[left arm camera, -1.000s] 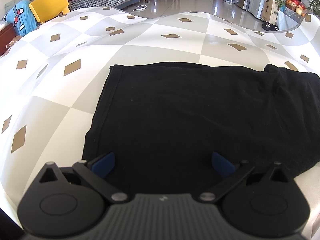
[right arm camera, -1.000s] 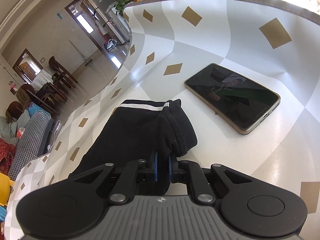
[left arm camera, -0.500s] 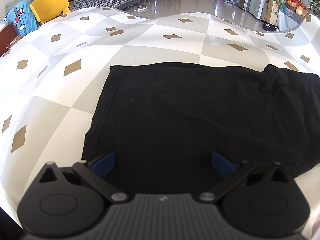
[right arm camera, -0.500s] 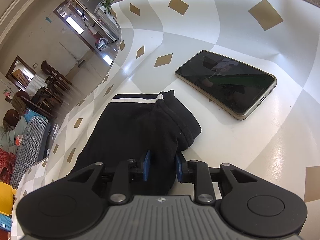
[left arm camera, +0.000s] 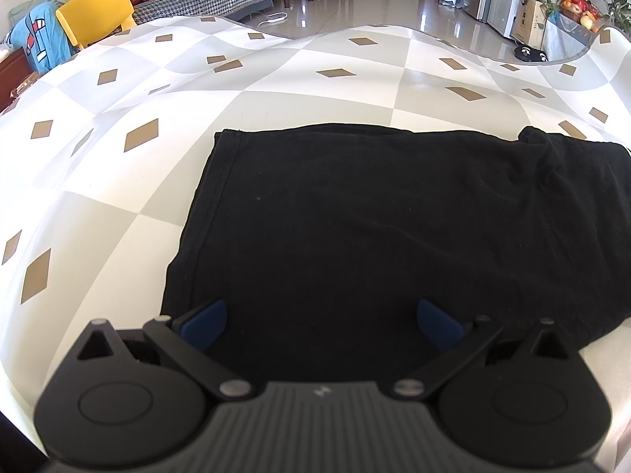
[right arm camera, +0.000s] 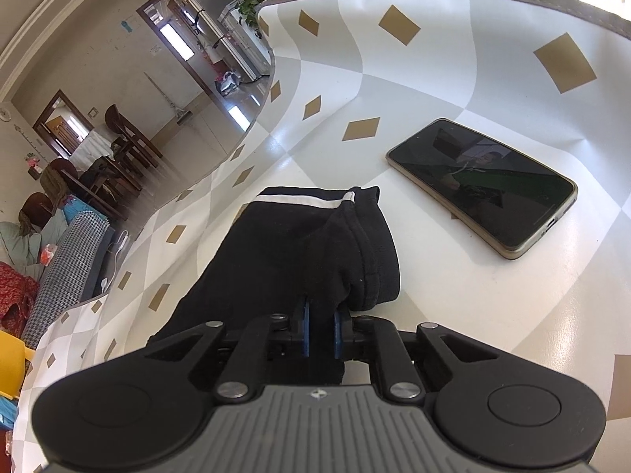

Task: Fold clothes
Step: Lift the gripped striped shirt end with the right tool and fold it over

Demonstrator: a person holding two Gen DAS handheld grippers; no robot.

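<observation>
A black garment (left arm camera: 374,228) lies spread flat on the checkered table (left arm camera: 276,90). My left gripper (left arm camera: 321,323) hovers over its near edge, blue pads wide apart and nothing pinched between them. In the right wrist view the garment's end (right arm camera: 299,248), with a white stripe (right arm camera: 299,199) along its hem, is bunched in front of my right gripper (right arm camera: 320,331). That gripper's jaws are closing, and its blue pads press a fold of the black cloth between them.
A dark phone (right arm camera: 485,185) lies screen up on the table (right arm camera: 473,315), just right of the garment's striped end. The table's rounded edge (right arm camera: 252,134) runs to the left. A yellow chair (left arm camera: 94,8) and a sofa stand beyond the far side.
The right gripper's pads parted around the cloth half a second ago and have since closed on it again. The left gripper and the spread garment look unchanged.
</observation>
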